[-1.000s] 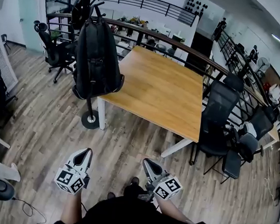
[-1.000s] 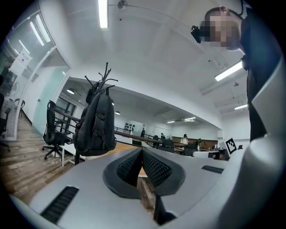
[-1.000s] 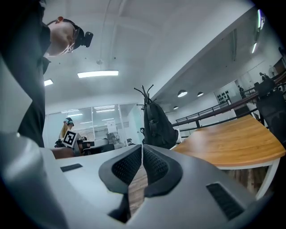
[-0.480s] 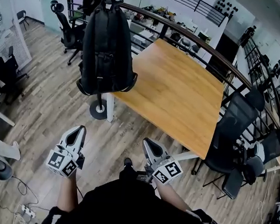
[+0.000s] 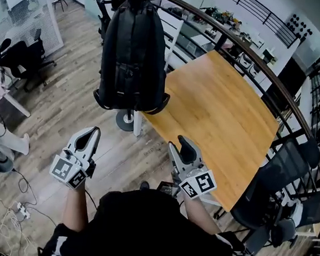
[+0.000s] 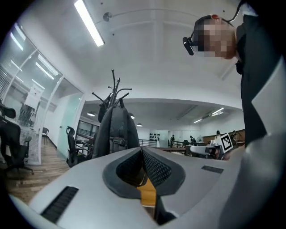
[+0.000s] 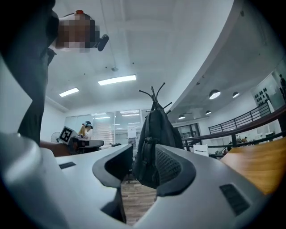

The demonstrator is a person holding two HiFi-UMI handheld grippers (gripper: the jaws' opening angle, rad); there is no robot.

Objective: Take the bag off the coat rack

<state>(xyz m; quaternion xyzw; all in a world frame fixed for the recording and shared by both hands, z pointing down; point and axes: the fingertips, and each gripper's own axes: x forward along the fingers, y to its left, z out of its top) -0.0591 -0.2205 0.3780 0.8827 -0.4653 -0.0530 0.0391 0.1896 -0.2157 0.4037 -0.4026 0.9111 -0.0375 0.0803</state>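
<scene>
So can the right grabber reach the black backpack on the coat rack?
Probably yes, after a step closer. The right gripper is opening its jaws with nothing in them. The backpack hangs just ahead, not touching it, and nothing stands between them.

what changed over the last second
The person walked closer to the bag, carrying both grippers forward. The right gripper is opening its jaws, with nothing between them. The left gripper stays shut and empty; the bag still hangs on the coat rack.
</scene>
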